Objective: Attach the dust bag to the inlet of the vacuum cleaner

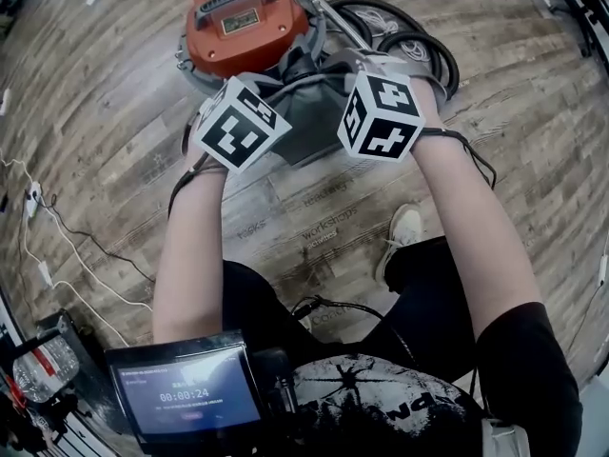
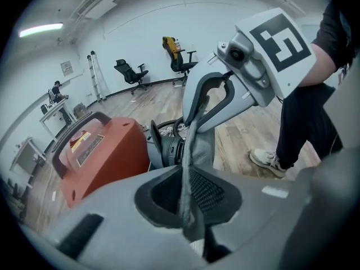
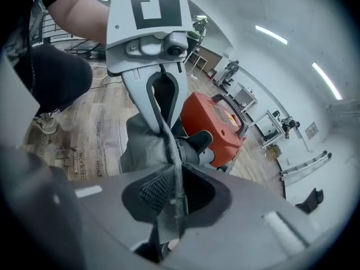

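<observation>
**Dust bag** [image 1: 306, 112]: grey woven cloth, limp and creased. It lies on the wooden floor [image 1: 114, 122] just near of the orange vacuum cleaner [image 1: 243, 22], with its mouth raised between the two grippers. It is probably light, soft and shapeless. It will sag and fold wherever it is unsupported, and the cloth may slide out of a loose pinch. It is best taken at the hem of the mouth, on opposite sides, to hold the opening spread.

**Left gripper** [image 2: 188, 204]: fingers narrow, pinched on a fold of the bag's edge.

**Right gripper** [image 3: 169, 204]: fingers narrow, pinched likewise on the opposite edge.

**Inlet** [image 2: 169, 149]: black round port on the cleaner's near side, just beyond the held cloth. Whether the cloth touches it cannot be told.

**Black hose** [image 1: 419, 50]: coiled on the floor, right of the cleaner.
</observation>
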Available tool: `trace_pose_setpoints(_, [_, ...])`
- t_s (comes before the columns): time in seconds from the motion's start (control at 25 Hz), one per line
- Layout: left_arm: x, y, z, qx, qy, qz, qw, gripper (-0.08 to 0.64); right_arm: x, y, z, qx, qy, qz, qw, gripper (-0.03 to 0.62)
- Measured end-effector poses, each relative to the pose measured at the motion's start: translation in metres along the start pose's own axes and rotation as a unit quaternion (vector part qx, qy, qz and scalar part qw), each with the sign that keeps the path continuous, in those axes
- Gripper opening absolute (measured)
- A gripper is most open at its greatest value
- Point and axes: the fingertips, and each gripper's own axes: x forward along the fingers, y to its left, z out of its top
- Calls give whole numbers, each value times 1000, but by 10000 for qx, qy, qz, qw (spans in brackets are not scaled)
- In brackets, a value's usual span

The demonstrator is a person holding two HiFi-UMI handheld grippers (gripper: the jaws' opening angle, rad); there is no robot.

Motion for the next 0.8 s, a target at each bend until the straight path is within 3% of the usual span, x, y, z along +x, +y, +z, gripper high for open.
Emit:
trace_pose_setpoints(0.24, [1, 0, -9, -272, -141, -16, 9995, 29, 1, -2, 10, -503, 110, -213, 9984, 52])
trace_pose_setpoints(0.32, [2, -1, -10, -147, -43, -8, 9999, 29, 1, -2, 11, -535, 110, -253, 9982, 54])
trace_pose_setpoints(0.64, [-6, 3, 8, 249, -11, 179, 9995, 31, 1, 1, -5, 88, 92, -103, 9999, 49])
trace_pose_setpoints(0.8, [-3, 3, 9, 224, -181, 285, 9992, 41, 3, -1, -5, 573, -78, -22, 9983, 63])
